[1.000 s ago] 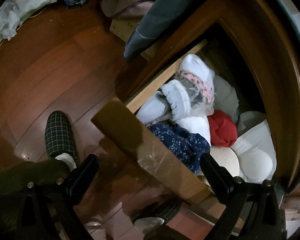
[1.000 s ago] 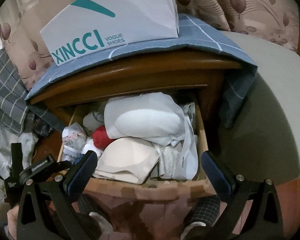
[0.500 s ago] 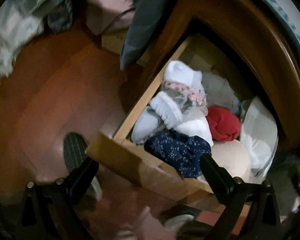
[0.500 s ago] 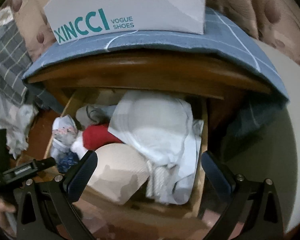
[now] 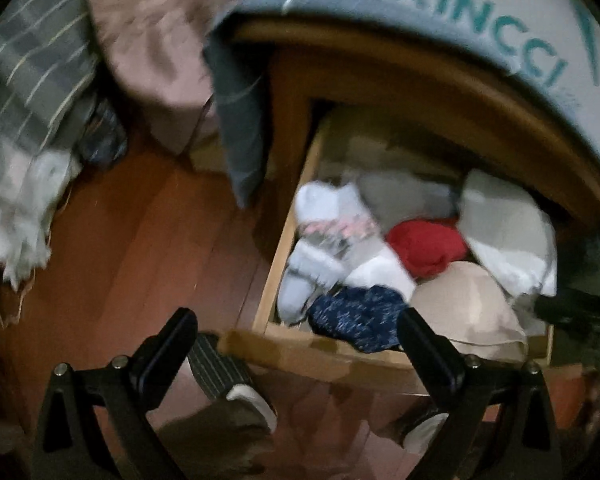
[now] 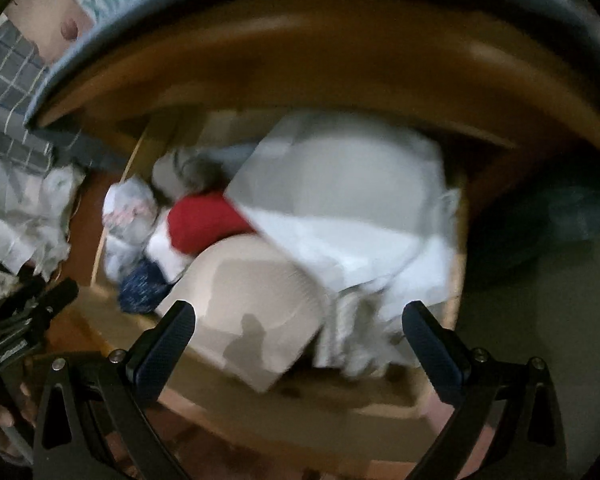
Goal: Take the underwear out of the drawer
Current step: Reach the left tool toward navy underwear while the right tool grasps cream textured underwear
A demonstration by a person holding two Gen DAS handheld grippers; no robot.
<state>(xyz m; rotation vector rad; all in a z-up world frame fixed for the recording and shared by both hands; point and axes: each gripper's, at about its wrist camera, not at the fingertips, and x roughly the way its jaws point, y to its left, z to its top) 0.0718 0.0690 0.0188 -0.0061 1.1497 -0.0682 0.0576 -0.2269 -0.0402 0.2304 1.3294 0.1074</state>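
Observation:
The wooden drawer (image 5: pixel 284 248) stands pulled open and full of clothes. In it lie a red item (image 5: pixel 428 246), a navy patterned piece (image 5: pixel 356 316), a beige bra cup (image 5: pixel 464 304), white socks (image 5: pixel 328 216) and a white bra (image 5: pixel 508 232). My left gripper (image 5: pixel 296 340) is open and empty above the drawer's front left corner. My right gripper (image 6: pixel 300 332) is open and empty, close over the beige cup (image 6: pixel 260 304) and white bra (image 6: pixel 348 200). The red item (image 6: pixel 206 220) shows left of it.
A white XINCCI shoe box (image 5: pixel 500 20) sits on a blue cloth on the nightstand top (image 5: pixel 420 68). Piled bedding (image 5: pixel 28 120) lies on the wood floor (image 5: pixel 140 240) to the left. My slippered foot (image 5: pixel 220 368) stands by the drawer front.
Both grippers have swung toward the drawer. The right one has dropped much closer to the white and beige bras. The left view has turned right, bringing the shoe box into sight. Both stay open.

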